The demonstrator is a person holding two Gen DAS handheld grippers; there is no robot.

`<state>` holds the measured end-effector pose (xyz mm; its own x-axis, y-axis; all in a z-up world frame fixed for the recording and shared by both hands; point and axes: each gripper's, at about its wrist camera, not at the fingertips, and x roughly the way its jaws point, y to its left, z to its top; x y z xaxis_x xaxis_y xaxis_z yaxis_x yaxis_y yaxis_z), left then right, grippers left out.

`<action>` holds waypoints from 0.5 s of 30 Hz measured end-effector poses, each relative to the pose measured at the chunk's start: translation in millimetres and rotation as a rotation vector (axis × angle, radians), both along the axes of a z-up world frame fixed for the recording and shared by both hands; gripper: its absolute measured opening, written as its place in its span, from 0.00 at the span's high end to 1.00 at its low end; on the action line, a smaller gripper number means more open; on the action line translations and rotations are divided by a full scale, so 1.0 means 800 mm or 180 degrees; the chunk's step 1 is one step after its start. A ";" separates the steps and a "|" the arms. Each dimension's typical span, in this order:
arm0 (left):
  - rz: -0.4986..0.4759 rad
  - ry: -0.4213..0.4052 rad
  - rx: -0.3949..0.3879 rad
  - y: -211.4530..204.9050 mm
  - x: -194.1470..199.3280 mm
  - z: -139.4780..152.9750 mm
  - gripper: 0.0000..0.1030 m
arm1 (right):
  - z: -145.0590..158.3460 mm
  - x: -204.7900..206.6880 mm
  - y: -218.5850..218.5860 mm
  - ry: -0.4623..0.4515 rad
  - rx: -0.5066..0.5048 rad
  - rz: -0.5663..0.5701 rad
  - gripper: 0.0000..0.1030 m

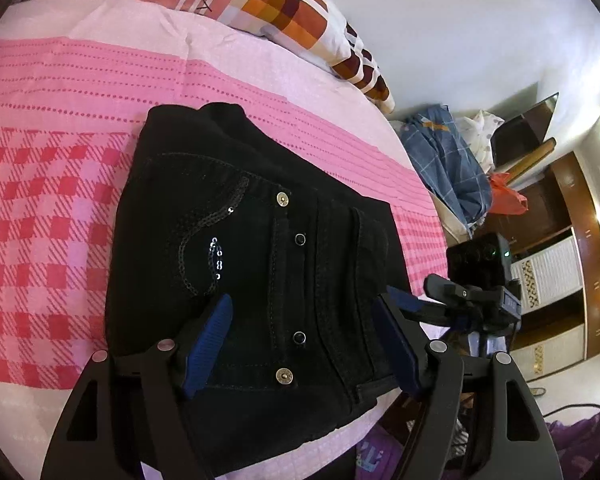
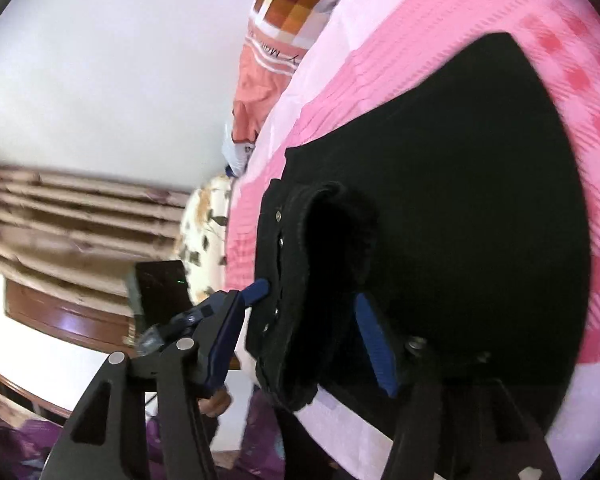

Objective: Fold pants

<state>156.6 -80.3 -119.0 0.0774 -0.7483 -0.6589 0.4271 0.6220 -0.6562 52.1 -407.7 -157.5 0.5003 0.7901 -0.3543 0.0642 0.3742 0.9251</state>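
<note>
Left wrist: fingers (image 1: 302, 344) wide over pants (image 1: 260, 240); pillow (image 1: 300, 20) beyond; right fingers (image 2: 312, 300) astride waistband.

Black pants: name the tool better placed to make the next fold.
Right, probably. The right tool already straddles the raised waistband edge of the black pants, blue fingers either side. The left tool only hovers open over the flat front.

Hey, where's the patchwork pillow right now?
The patchwork pillow lies at the head of the pink bed sheet, at the top of the left wrist view, beyond the black pants and against the white wall.
</note>
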 end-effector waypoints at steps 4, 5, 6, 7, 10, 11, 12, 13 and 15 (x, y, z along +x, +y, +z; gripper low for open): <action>-0.0024 0.0029 -0.0026 0.001 0.002 -0.002 0.29 | -0.010 0.009 0.012 0.0069 0.0034 0.0039 0.46; -0.0018 0.0037 -0.0037 0.002 0.002 -0.002 0.29 | -0.008 0.012 0.018 0.0067 0.0058 0.0077 0.46; -0.0015 0.0035 -0.0042 0.002 0.002 -0.002 0.29 | -0.008 0.015 0.026 0.0077 0.0049 0.0123 0.46; -0.0015 0.0028 -0.0040 0.003 0.002 -0.002 0.29 | -0.008 0.020 0.037 0.0084 -0.0030 0.0160 0.46; -0.0016 -0.0014 -0.0028 0.003 -0.002 -0.002 0.28 | 0.000 0.028 0.057 0.0077 -0.0315 0.0230 0.39; -0.0021 -0.0030 -0.0028 0.003 -0.003 -0.002 0.27 | 0.001 0.028 0.060 0.0091 -0.0366 0.0224 0.33; -0.0028 -0.0043 -0.0024 0.002 -0.004 -0.002 0.27 | 0.004 0.029 0.066 0.0096 -0.0422 0.0221 0.30; -0.0036 -0.0054 -0.0021 0.002 -0.004 -0.002 0.26 | 0.009 0.029 0.076 0.0089 -0.0507 0.0260 0.24; -0.0051 -0.0074 -0.0028 0.000 -0.005 -0.001 0.24 | 0.015 0.028 0.096 0.0095 -0.0746 0.0433 0.23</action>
<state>152.4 -79.9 -120.1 0.0806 -0.7553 -0.6504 0.4521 0.6093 -0.6515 74.6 -330.6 -145.2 0.3818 0.7440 -0.5484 0.0248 0.5849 0.8107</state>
